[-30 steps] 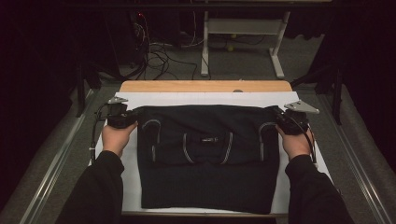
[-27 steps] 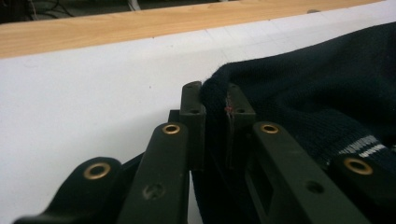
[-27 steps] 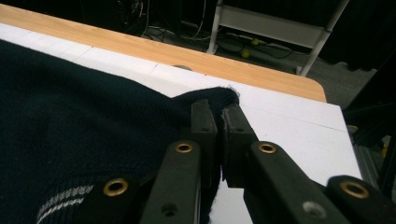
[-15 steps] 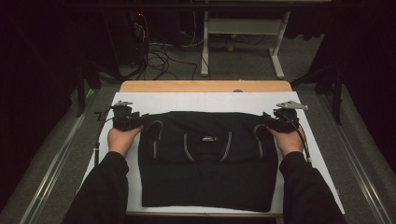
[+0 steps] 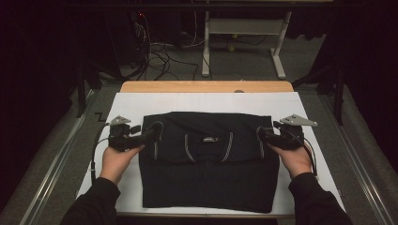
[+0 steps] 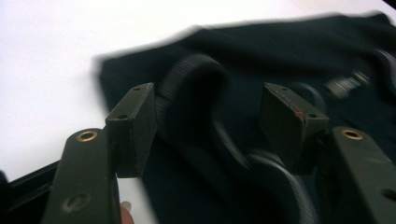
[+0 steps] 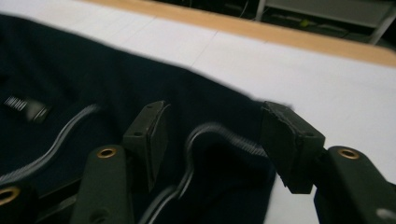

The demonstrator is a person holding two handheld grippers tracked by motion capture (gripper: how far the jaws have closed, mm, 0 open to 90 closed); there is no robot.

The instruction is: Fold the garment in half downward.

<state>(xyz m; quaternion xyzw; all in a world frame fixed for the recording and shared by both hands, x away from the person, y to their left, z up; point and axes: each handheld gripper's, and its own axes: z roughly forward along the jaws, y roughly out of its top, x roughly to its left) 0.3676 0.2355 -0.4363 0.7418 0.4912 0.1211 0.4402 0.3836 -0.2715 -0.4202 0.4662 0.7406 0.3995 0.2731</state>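
Note:
A dark garment [image 5: 206, 164] with pale-trimmed ribbed cuffs lies folded flat on the white sheet [image 5: 211, 101]. My left gripper [image 5: 152, 133] is at its left edge and my right gripper [image 5: 261, 135] at its right edge, both pointing inward. In the left gripper view the left gripper [image 6: 210, 126] is open, its jaws having just been opening. A ribbed cuff [image 6: 187, 79] lies loose between the pads. In the right gripper view the right gripper [image 7: 219, 135] is also open after just opening, with a trimmed fold [image 7: 205, 128] of the garment [image 7: 93, 79] under the gap, untouched.
The sheet covers a table with a wooden far edge [image 5: 206, 86]. Metal rails [image 5: 51, 164] run along both sides. Beyond the table are floor cables [image 5: 159, 51] and a white desk frame [image 5: 244, 28]. Bare sheet shows beside and behind the garment.
Both hands came toward the person, laying the garment's upper fold down. Both pairs of jaws went from shut on the cloth to open, letting it go.

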